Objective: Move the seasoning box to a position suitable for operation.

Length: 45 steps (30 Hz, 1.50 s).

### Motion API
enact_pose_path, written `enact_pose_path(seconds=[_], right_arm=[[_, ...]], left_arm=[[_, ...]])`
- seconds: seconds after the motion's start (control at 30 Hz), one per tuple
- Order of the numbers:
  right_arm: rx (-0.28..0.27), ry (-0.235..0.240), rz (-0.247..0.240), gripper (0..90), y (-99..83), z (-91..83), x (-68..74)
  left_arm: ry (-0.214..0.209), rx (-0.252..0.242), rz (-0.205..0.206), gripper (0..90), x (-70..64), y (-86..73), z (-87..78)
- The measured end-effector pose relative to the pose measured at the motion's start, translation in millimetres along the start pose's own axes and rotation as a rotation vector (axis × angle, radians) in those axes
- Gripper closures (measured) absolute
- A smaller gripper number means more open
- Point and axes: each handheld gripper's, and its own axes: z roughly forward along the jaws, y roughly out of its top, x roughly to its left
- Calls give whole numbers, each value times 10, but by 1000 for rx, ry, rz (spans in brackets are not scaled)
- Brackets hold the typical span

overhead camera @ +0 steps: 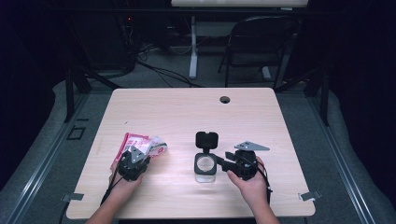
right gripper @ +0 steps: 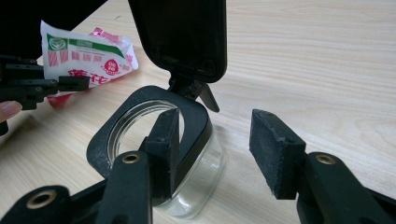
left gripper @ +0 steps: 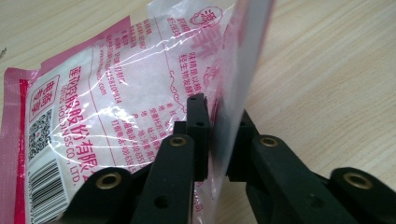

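My left hand-held gripper [left gripper: 212,140] is closed down on the pink-and-white packet [left gripper: 140,93], its pads pinching the plastic film near one edge so that the packet stands partly lifted off the worktop [left gripper: 336,70]. In the high view that left hand-held gripper [overhead camera: 133,164] sits with the packet [overhead camera: 144,143] just ahead of it.

My right hand-held gripper [right gripper: 219,149] is wide open and grips nothing. One jaw sits at the black rim of the glass jar [right gripper: 187,186], seemingly just inside the mouth, though I cannot tell whether it touches; the other stands clear to the side. The jar's hinged black lid [right gripper: 182,32] is flipped up beyond the opening. From above, the jar [overhead camera: 205,168] is just beside the right hand-held gripper [overhead camera: 223,164], well apart from the packet.

I judge this as the set-up for emptying the packet into the jar. Next I need to steady the jar, then carry the packet across above its mouth.
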Motion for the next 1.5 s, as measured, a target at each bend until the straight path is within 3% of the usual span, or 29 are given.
enact_pose_path(seconds=[0.3,0.73,1.27,1.5], right_arm=[[-8,4,0,525,-1,0,-1],[-10,0,0,525,-7,-1,-11],[-15,0,8,525,-3,-18,-23],[-25,-6,14,525,2,-36,-45]], left_arm=[[-14,-2,-25,898,46,-1,-1],[-46,-11,-70,900,107,16,-30],[-9,-67,-84,900,253,148,-306],[4,-87,-56,900,328,251,-429]])
